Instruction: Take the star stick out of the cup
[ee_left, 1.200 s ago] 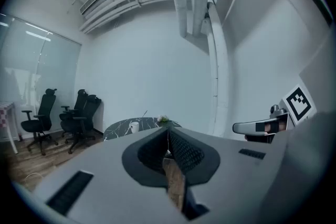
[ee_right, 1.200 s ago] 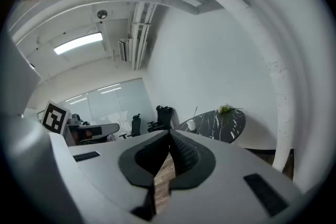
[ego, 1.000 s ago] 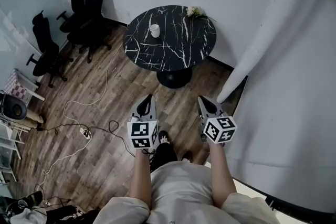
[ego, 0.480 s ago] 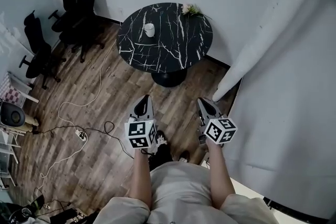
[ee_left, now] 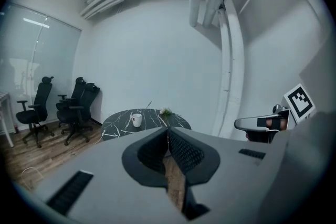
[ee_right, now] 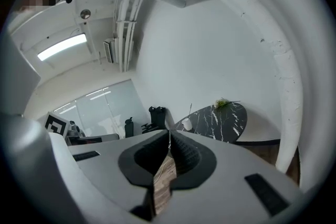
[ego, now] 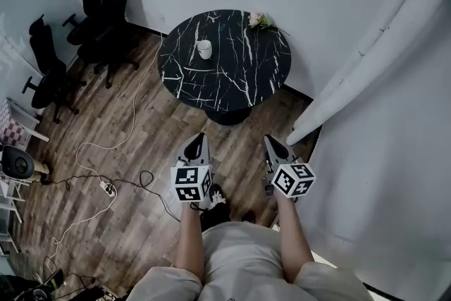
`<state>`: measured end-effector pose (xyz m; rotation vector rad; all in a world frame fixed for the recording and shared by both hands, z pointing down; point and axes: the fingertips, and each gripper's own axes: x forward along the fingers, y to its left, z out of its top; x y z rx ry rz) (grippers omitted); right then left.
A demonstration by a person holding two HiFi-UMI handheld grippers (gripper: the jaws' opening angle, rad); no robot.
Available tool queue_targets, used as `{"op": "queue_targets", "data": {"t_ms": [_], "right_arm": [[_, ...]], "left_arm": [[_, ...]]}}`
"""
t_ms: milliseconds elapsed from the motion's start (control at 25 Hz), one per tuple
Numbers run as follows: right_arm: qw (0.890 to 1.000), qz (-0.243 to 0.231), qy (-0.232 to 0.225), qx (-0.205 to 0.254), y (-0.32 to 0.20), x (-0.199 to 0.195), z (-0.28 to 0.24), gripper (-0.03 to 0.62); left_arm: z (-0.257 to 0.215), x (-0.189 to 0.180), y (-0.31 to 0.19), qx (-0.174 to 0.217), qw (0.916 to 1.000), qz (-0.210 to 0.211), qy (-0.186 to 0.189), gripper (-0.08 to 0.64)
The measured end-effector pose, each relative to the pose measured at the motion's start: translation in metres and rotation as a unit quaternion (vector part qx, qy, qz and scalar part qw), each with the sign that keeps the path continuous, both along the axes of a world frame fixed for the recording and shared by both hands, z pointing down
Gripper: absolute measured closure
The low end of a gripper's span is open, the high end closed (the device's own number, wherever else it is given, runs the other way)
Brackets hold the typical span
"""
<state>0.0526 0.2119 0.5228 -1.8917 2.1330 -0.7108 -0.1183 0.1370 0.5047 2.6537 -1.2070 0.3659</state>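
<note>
In the head view I carry the left gripper [ego: 198, 144] and right gripper [ego: 273, 146] low by my waist, well apart from the round surface [ego: 239, 84] where the cup [ego: 204, 48] stands; I judge the approach is not yet made. The left gripper view shows jaws together, empty, with the star stick [ee_left: 148, 106] leaning out of the cup. The right gripper view shows the same closed, empty pair.
</note>
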Motion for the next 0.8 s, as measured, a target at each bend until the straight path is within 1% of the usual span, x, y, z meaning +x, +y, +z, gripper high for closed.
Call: {"op": "queue_targets", "data": {"t_ms": [200,400,680,800], "right_arm": [[1.0,-0.009,-0.01,0.008,-0.048,-0.011,-0.016,0.555],[1.0,-0.02,-0.005,0.004,-0.088,-0.028,-0.021,0.555],[0.999,-0.034,-0.03,0.007,-0.13,-0.054,-0.018,0.555],[0.998,-0.023,-0.057,0.027,-0.139,-0.062,-0.023,0.555]], "left_arm": [[-0.007,-0.009,-0.042,-0.001,1.0,0.0,0.001,0.535],[-0.009,-0.02,-0.081,-0.002,1.0,-0.005,0.006,0.535],[0.002,-0.033,-0.124,-0.012,0.9999,0.007,0.008,0.535],[0.009,-0.038,-0.133,-0.015,0.9996,0.023,-0.001,0.535]]}}
